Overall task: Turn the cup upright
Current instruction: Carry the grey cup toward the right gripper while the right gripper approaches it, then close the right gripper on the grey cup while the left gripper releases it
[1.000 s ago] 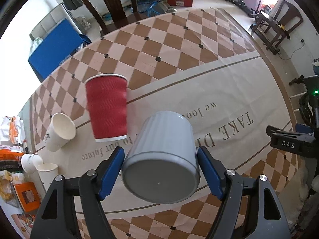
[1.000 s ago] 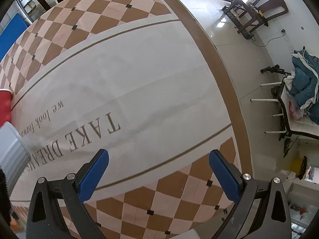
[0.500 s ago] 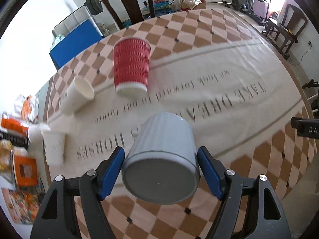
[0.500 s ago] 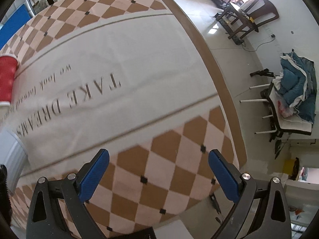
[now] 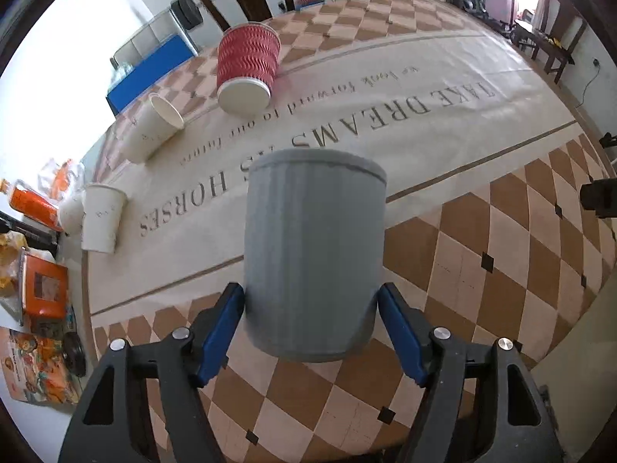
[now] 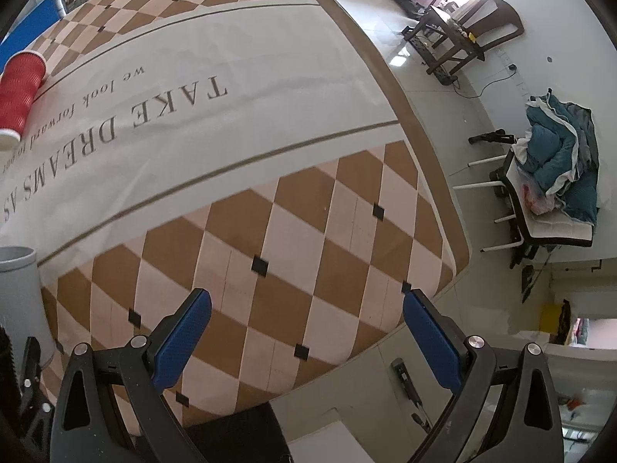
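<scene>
Far to the left of the left gripper (image 5: pixel 311 310), past the table edge, lie orange packets (image 5: pixel 42 289) and a bottle (image 5: pixel 27 202); nearer, still left of the fingers, a white cup (image 5: pixel 102 223) stands mouth down and another white cup (image 5: pixel 154 129) lies on its side, with a red cup (image 5: pixel 246 67) on its side ahead and slightly left. Between the blue pads (image 5: pixel 221 333) the grey cup (image 5: pixel 314 254) is clamped low on its wall, its mouth rim pointing up and away from the tool, lifted clear of the tablecloth (image 5: pixel 462 123); its base looks tilted rather than level with the table. The risk, as I judge it, is in the set-down: the pads grip only a narrow band near the base, so the smooth wall could slip or swing, and opening the fingers before the base sits flat could let the cup tip over, possibly rolling ahead toward the red cup. Lowering too near the table edge just below the tool could drop it off. To the right, the right gripper (image 6: pixel 306 332) hangs spread wide and empty over the checkered border, the grey cup at its far left, so it seems unlikely to interfere unless it swings inward.
</scene>
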Demonstrator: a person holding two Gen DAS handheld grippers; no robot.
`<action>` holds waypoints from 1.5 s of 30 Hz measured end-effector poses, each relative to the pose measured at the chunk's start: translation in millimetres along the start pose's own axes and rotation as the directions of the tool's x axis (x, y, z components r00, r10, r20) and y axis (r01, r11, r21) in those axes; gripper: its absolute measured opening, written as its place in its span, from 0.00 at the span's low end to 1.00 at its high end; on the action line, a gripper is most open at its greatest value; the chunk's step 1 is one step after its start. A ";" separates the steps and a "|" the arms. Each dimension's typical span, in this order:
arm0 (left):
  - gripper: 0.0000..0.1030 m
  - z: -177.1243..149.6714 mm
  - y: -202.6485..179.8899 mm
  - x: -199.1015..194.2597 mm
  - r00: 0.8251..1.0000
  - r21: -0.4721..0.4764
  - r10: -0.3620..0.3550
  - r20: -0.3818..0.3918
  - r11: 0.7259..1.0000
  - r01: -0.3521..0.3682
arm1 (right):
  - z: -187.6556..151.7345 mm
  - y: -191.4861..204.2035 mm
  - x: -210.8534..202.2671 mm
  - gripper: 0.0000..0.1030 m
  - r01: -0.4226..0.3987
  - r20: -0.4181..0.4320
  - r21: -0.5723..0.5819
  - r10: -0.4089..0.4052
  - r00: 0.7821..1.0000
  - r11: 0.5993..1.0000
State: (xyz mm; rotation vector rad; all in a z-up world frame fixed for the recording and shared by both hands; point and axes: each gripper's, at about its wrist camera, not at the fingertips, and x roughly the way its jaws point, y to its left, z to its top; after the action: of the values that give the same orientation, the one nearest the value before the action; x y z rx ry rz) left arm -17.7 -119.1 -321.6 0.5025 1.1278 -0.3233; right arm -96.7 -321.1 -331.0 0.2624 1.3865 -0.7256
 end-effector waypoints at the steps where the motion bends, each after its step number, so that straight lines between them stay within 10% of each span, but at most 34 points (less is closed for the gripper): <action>1: 0.68 -1.2 -0.4 -0.6 1.000 -0.002 0.004 0.004 1.000 -0.004 | -2.3 0.3 0.0 0.98 0.000 0.002 -0.003 0.000 1.000 1.000; 13: 0.69 15.0 11.2 -20.1 0.999 -0.028 -0.041 0.028 0.999 0.042 | -14.5 3.8 -17.1 0.98 -0.021 0.019 0.009 0.021 1.000 1.000; 19: 1.00 28.1 65.1 -60.5 0.988 -0.143 -0.135 0.070 0.979 0.144 | -15.6 4.2 -44.2 0.98 -0.113 0.026 0.038 0.112 0.993 0.993; 28: 1.00 7.0 144.9 -47.1 0.999 -0.257 0.019 0.026 0.966 -0.012 | -9.0 84.5 -92.5 0.98 -0.341 -0.045 -0.096 0.338 0.940 0.935; 45: 1.00 -38.8 199.5 51.5 0.975 -0.417 -0.003 -0.224 0.904 -0.094 | 11.4 210.4 -39.4 0.96 -0.410 -0.271 -0.137 0.364 0.891 0.902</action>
State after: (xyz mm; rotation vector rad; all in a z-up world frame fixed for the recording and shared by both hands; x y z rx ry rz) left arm 70.5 70.4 -338.3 0.1769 1.3559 0.0281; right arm 39.0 -155.6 -341.9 0.4732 1.5596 -0.2281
